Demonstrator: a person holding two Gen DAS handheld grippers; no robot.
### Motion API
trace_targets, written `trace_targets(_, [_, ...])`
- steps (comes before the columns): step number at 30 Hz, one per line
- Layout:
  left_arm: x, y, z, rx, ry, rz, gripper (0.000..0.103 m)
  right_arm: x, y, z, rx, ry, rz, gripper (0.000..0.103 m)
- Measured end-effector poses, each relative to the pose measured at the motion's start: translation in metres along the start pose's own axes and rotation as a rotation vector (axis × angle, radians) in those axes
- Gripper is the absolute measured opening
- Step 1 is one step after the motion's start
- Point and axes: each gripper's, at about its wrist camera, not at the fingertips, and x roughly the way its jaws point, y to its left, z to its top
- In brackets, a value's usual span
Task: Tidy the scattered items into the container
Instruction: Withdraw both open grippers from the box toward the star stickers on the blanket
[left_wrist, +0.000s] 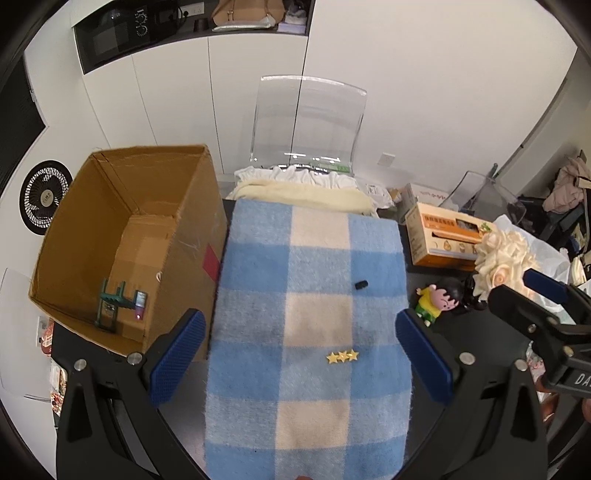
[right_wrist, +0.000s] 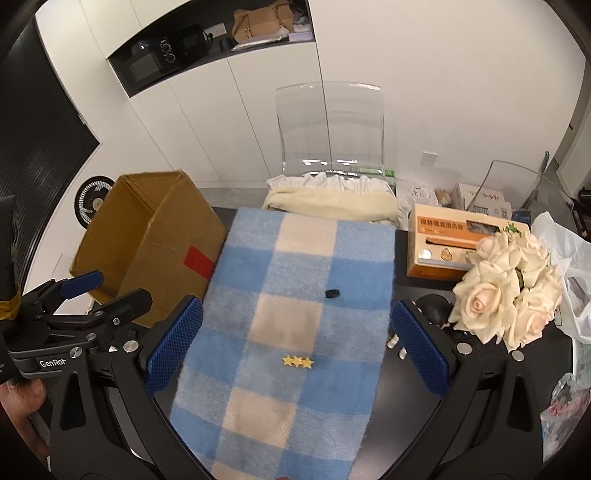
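Both grippers are held above the near end of the checked cloth (left_wrist: 310, 295), side by side, so that the loose items ahead can be seen between the fingers. The left gripper (left_wrist: 301, 360) is spread wide with nothing between its pads; the right gripper (right_wrist: 297, 349) is likewise wide open and empty. The box (left_wrist: 122, 236) is set at the cloth's left edge, its mouth tipped toward the left camera, so drops can be made with a short sideways carry. A green rack (left_wrist: 112, 301) and a small bottle (left_wrist: 140, 304) are already lodged inside. Still on the cloth are the star clip (left_wrist: 342, 356), nearest the grippers, and a small black piece (left_wrist: 361, 284) farther on. The clip is judged the likely next pick.
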Motion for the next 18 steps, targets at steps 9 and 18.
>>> trace_targets(9, [0.039,-0.019,-0.019,0.002,0.069,0.014,0.102,0.029,-0.027,-0.012,0.008,0.057,-0.006,0.103])
trace_targets(18, [0.082,-0.027,-0.043,-0.064,0.14,0.021,0.102,0.076,-0.045,-0.024,-0.028,0.15,0.002,0.103])
